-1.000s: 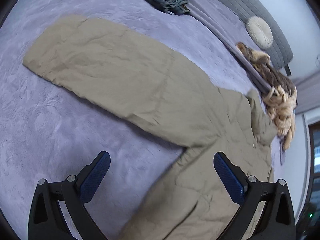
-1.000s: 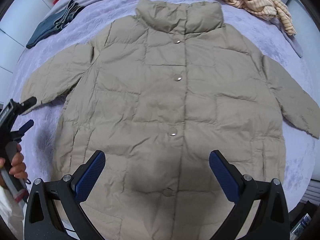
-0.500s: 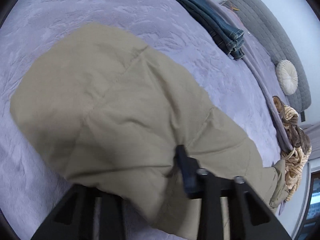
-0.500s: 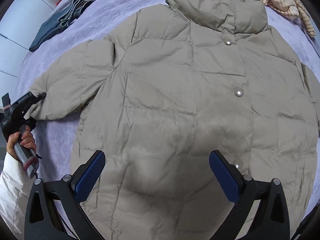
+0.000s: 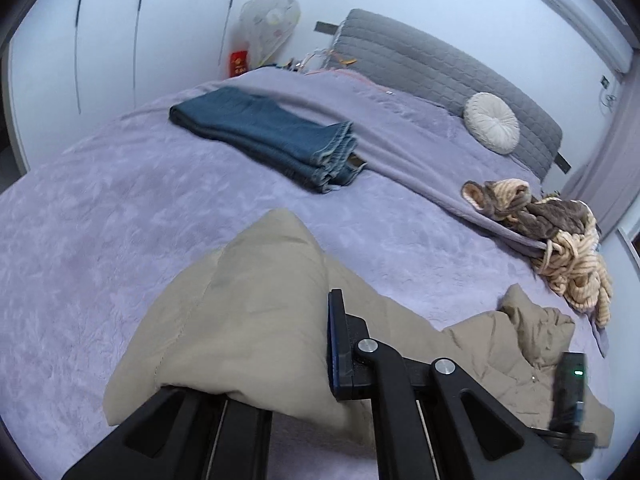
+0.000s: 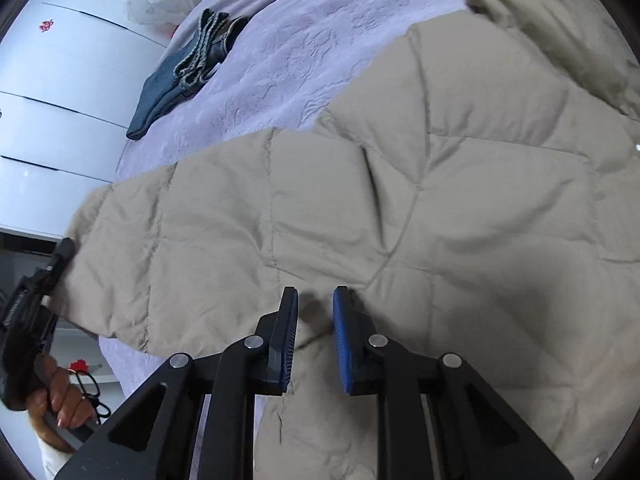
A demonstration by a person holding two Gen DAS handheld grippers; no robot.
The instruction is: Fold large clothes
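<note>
A beige quilted jacket (image 6: 460,184) lies front up on the purple bed cover (image 5: 120,220). My left gripper (image 5: 316,320) is shut on the cuff of its sleeve (image 5: 248,312). The cuff is raised off the bed and drapes over one finger, hiding it. The right wrist view shows the same gripper (image 6: 60,256) at the sleeve end, held by a hand (image 6: 60,400). My right gripper (image 6: 316,312) sits low on the jacket where sleeve meets body. Its jaws are closing, with a ridge of jacket fabric pinched between the blue pads (image 6: 344,344).
Folded blue jeans (image 5: 272,136) lie further up the bed. A heap of striped beige and brown clothes (image 5: 560,240) sits at the right edge. A round white cushion (image 5: 492,122) leans on the grey headboard (image 5: 420,60). White wardrobe doors (image 6: 60,92) stand beyond the bed.
My left gripper shut on the sleeve cuff and lifted it off the bed. My right gripper dropped down and left onto the jacket, and its jaws went from wide open to nearly together.
</note>
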